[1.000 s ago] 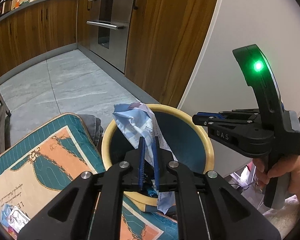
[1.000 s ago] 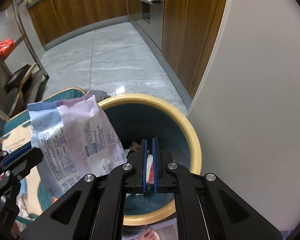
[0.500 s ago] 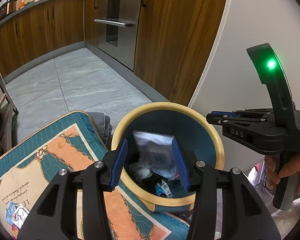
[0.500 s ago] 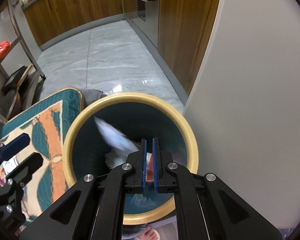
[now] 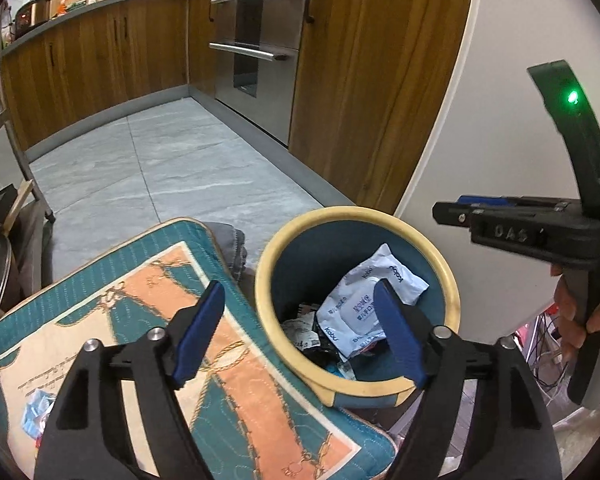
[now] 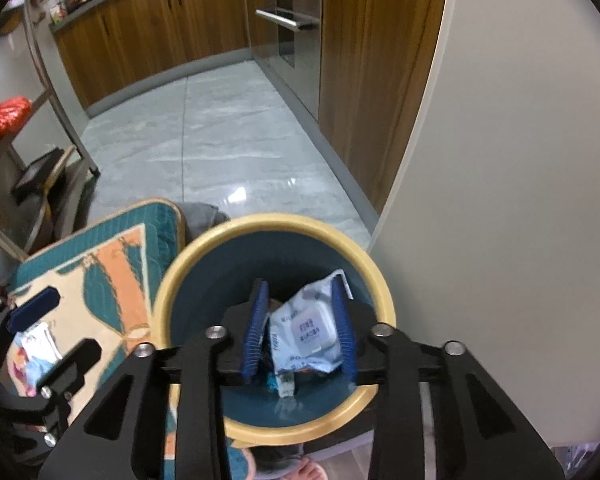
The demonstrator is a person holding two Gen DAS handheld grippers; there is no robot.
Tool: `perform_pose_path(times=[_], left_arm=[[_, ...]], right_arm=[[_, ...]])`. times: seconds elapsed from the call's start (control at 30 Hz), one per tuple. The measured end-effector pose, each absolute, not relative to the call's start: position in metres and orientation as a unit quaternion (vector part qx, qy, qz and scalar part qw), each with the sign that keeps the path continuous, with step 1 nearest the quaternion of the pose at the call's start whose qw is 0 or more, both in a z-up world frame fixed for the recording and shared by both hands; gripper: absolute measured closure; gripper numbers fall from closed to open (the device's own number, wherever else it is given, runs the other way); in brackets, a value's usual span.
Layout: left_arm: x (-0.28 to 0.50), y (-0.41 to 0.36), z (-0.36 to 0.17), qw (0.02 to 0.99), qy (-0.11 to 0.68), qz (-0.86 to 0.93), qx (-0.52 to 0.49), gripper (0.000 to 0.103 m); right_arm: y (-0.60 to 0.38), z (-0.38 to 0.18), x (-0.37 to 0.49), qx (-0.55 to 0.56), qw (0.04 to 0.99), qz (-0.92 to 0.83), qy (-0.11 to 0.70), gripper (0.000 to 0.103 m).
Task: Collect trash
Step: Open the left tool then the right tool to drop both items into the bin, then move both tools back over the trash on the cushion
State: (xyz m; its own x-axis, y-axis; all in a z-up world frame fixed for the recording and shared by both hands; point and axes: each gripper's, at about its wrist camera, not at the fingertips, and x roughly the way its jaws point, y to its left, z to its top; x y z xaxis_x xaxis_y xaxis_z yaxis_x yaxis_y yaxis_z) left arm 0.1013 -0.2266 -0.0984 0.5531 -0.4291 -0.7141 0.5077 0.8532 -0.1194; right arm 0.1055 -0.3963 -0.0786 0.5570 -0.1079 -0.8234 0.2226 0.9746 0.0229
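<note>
The left claw (image 5: pixel 300 332) hung at the lower centre of the left wrist view with its jaws opening wide and nothing between its blue pads (image 5: pixel 198 330), which straddled the near rim of the bin. The round bin (image 5: pixel 450 280), blue inside with a pale yellow rim, stood at centre right of that frame, just beside a teal and orange cushion (image 5: pixel 228 364) at lower left. A white and pale blue wipes packet (image 5: pixel 364 300) lay loose inside the bin on top of darker crumpled scraps (image 5: pixel 304 332). The right claw (image 6: pixel 300 330) sat at the lower centre of its own view, directly over the bin's mouth, its jaws also opening; the packet (image 6: pixel 306 330) showed between the pads but lay down in the bin, not pinched. A small wrapper (image 5: pixel 36 410) rested on the cushion at the far lower left. A hand (image 5: pixel 580 312) held the right claw's handle at the right edge.
</note>
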Motion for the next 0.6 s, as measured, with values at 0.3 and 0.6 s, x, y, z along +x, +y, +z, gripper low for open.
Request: perform_pose_path(times=[0.3, 0.6], left_arm=[[0.09, -0.192, -0.087, 0.891, 0.381, -0.243, 0.052, 0.014], [0.077, -0.142, -0.075, 0.905, 0.373, -0.201, 0.052, 0.006]], right_arm=[[-0.374, -0.038, 0.092, 0.023, 0.917, -0.088, 0.389, 0.009], [-0.347, -0.029, 0.084, -0.002, 0.925, -0.082, 0.371, 0.005]])
